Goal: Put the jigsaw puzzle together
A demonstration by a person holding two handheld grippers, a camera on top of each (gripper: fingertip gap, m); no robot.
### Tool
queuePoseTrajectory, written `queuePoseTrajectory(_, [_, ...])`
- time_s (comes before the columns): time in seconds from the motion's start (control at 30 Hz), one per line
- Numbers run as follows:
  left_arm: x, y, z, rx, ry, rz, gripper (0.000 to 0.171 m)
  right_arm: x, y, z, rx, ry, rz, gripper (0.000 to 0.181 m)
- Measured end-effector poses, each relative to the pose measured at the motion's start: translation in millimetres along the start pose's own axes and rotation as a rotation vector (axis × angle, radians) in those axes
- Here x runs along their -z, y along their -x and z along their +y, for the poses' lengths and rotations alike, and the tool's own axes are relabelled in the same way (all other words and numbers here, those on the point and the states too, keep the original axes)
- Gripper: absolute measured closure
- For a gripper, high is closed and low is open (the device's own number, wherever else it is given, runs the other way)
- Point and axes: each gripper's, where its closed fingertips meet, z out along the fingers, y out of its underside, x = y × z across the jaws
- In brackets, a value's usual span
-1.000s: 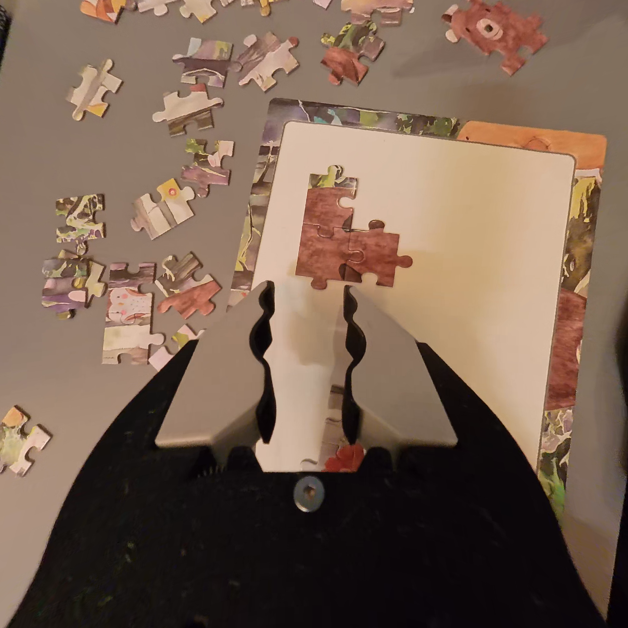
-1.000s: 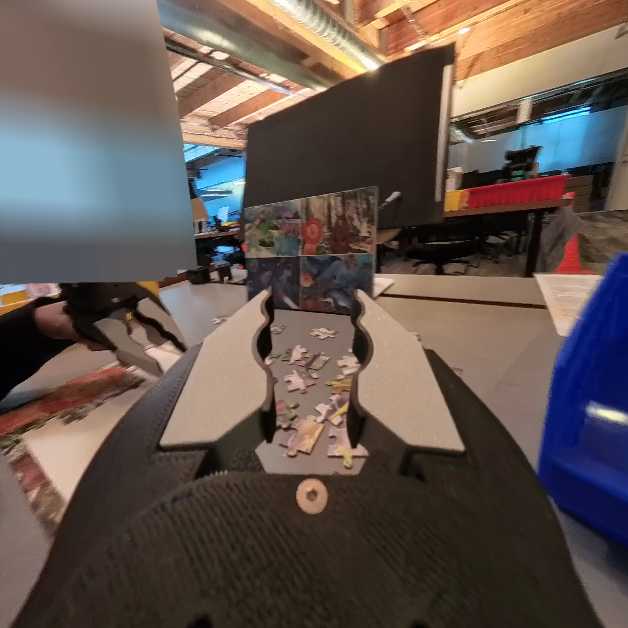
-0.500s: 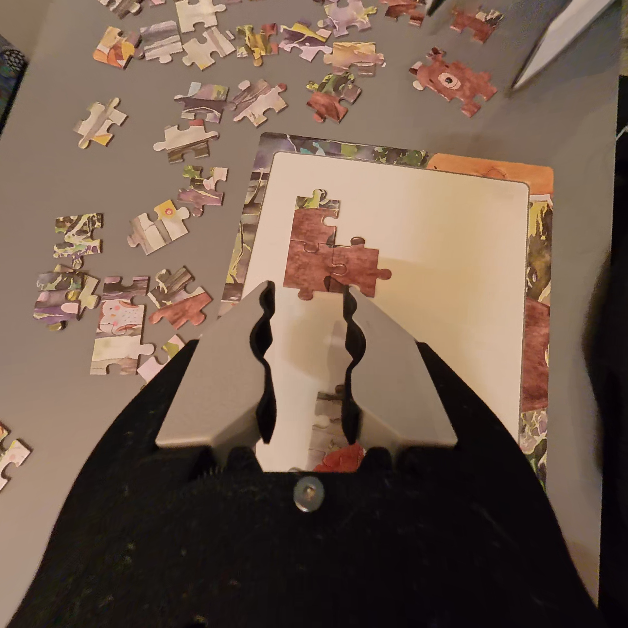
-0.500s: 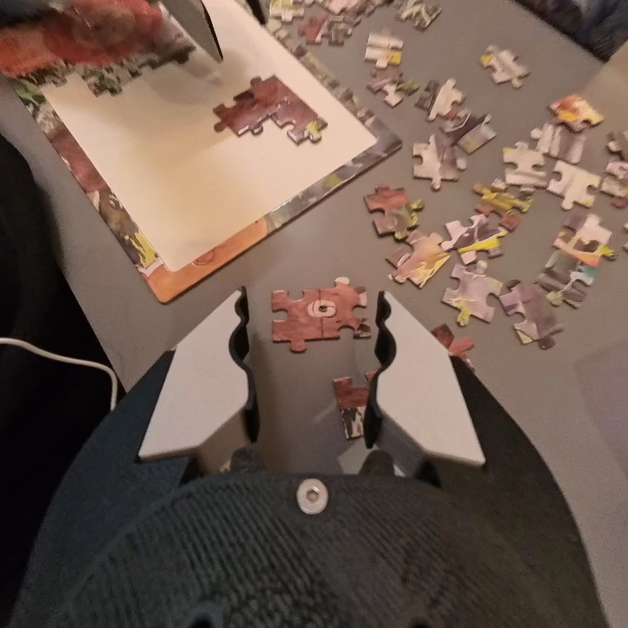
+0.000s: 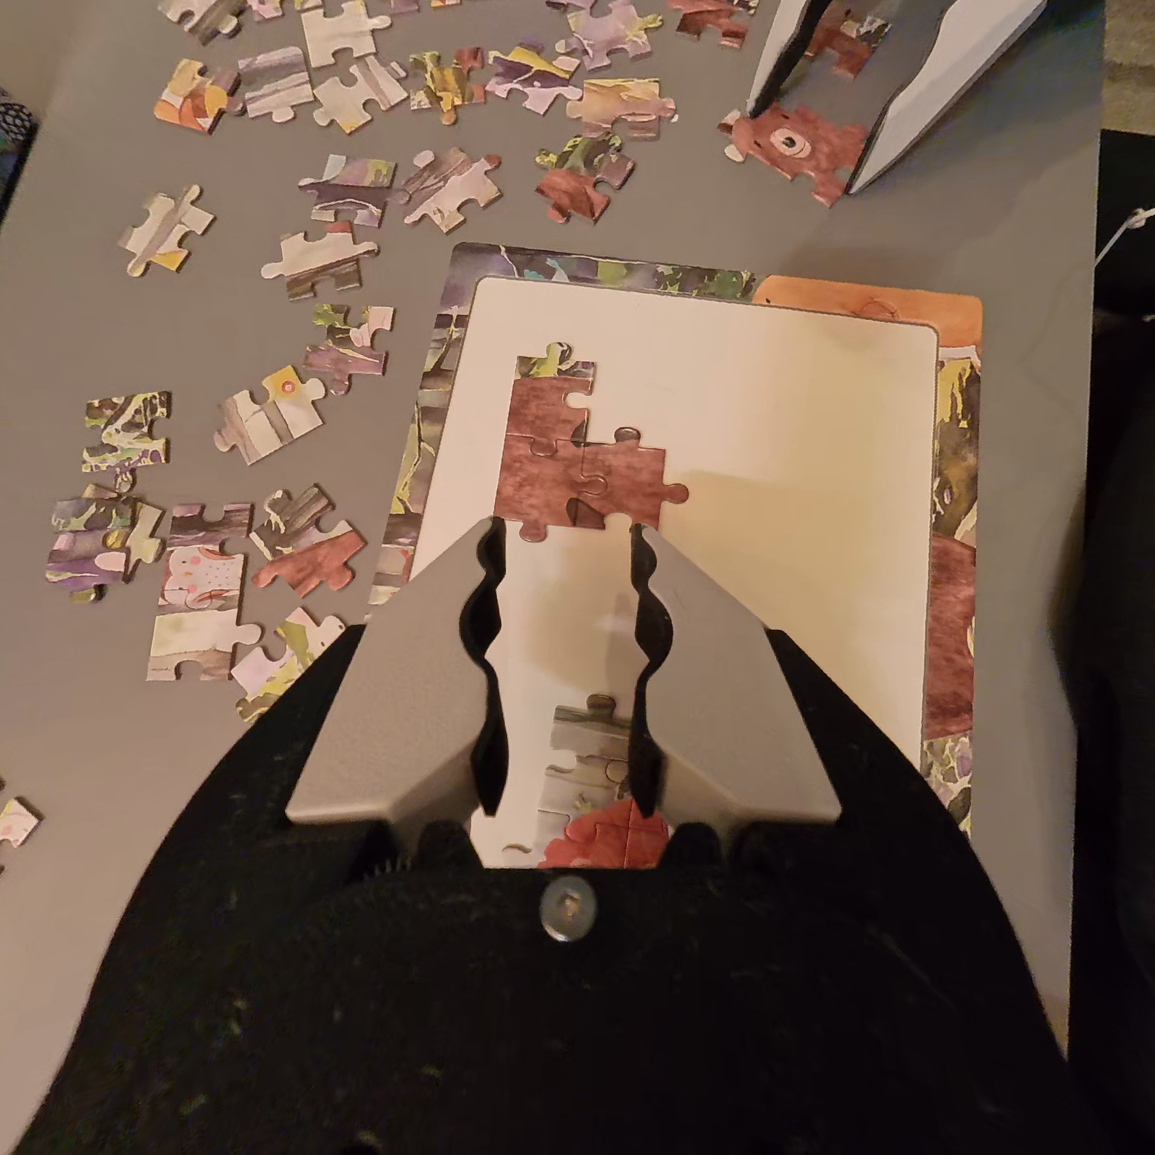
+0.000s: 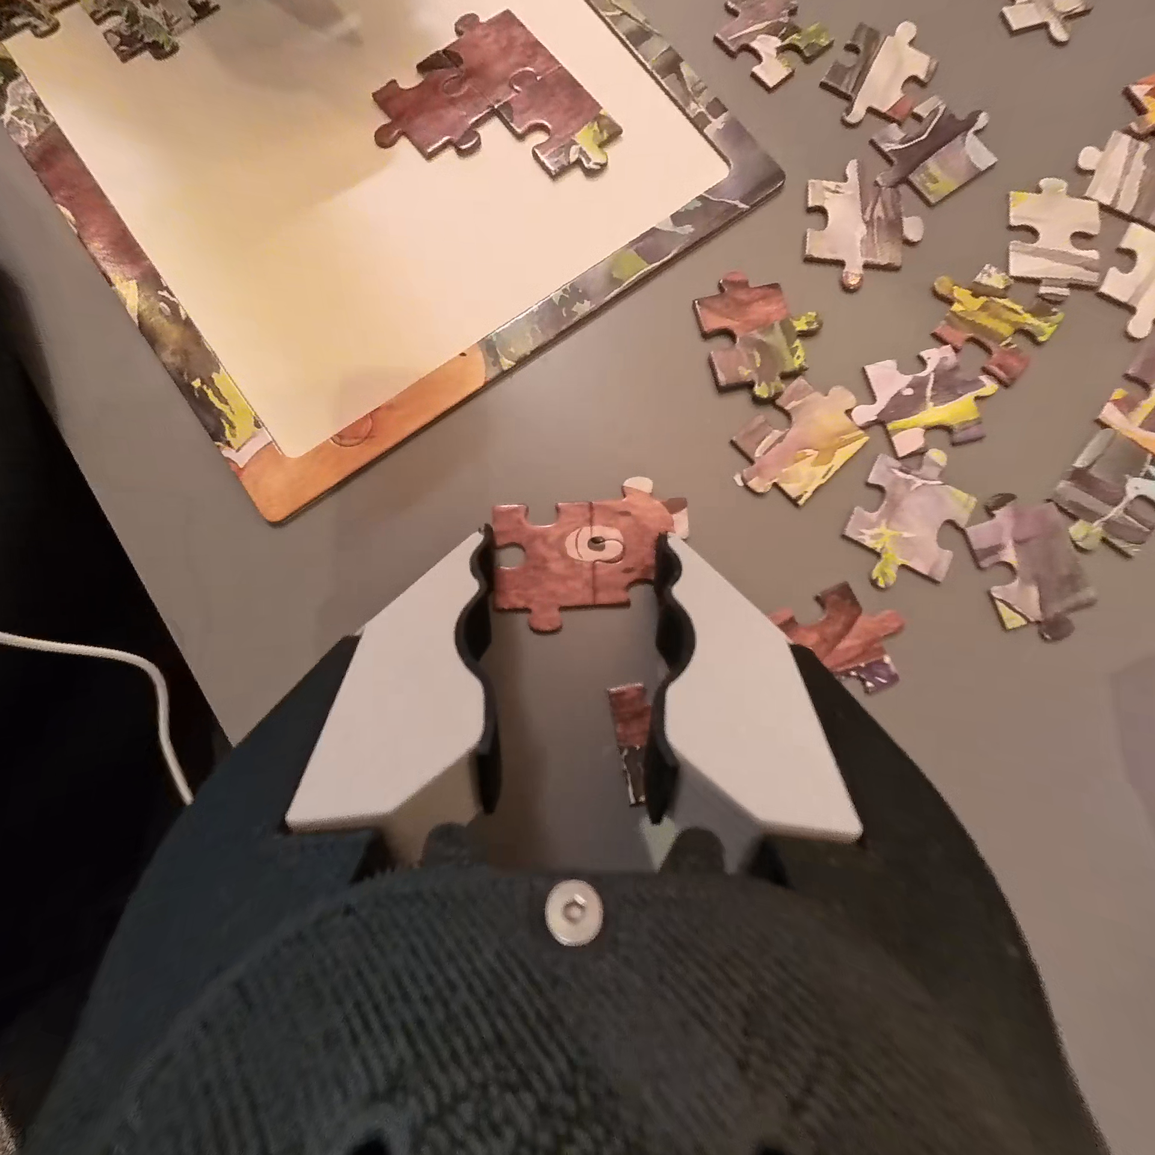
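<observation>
The puzzle tray (image 5: 781, 406) has a white floor and a printed border. A brown joined cluster (image 5: 562, 456) lies in it, and a second cluster (image 5: 587, 775) lies at its near end. My left gripper (image 5: 564, 530) is open and empty, hovering over the tray just short of the brown cluster. My right gripper (image 6: 575, 540) has its fingers against both sides of the brown bear-face piece (image 6: 581, 556), which lies flat on the grey table. In the left wrist view the right gripper (image 5: 803, 153) straddles that piece (image 5: 794, 147) beyond the tray's far corner.
Several loose pieces (image 5: 281, 262) are scattered left of and beyond the tray, and they also show in the right wrist view (image 6: 906, 400). Two brown pieces (image 6: 631, 712) (image 6: 844, 637) lie under and beside the right fingers. A white cable (image 6: 125, 675) hangs past the table edge. My right fingertips sit around 20 centimetres from my left ones.
My right gripper swung down from a level view of the room, moved onto the bear-face piece and narrowed its jaws around it. My left gripper pulled back slightly from the tray, still open.
</observation>
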Motion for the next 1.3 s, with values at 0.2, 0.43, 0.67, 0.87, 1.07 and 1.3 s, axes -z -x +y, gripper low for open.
queuePoseTrajectory(0.2, [0, 0, -1, -0.003, -0.001, 0.001, 0.133, 1, 3, -1, 0.026, 0.008, 0.003, 0.131])
queuePoseTrajectory(0.43, [1, 1, -2, -0.003, -0.004, -0.002, 0.133, 7, 9, -25, 0.060, -0.069, -0.009, 0.131])
queuePoseTrajectory(0.67, [8, 10, -1, 0.015, -0.024, -0.031, 0.132, -8, 27, -88, 0.188, -0.198, -0.102, 0.132])
queuePoseTrajectory(0.87, [15, 17, 8, 0.039, -0.037, -0.062, 0.133, -51, 50, -143, 0.345, -0.248, -0.261, 0.132])
queuePoseTrajectory(1.07, [19, 20, 22, 0.088, -0.054, -0.062, 0.133, -102, 67, -150, 0.464, -0.133, -0.395, 0.132])
queuePoseTrajectory(1.3, [18, 21, 28, 0.104, -0.065, -0.052, 0.133, -121, 69, -147, 0.509, -0.077, -0.427, 0.132])
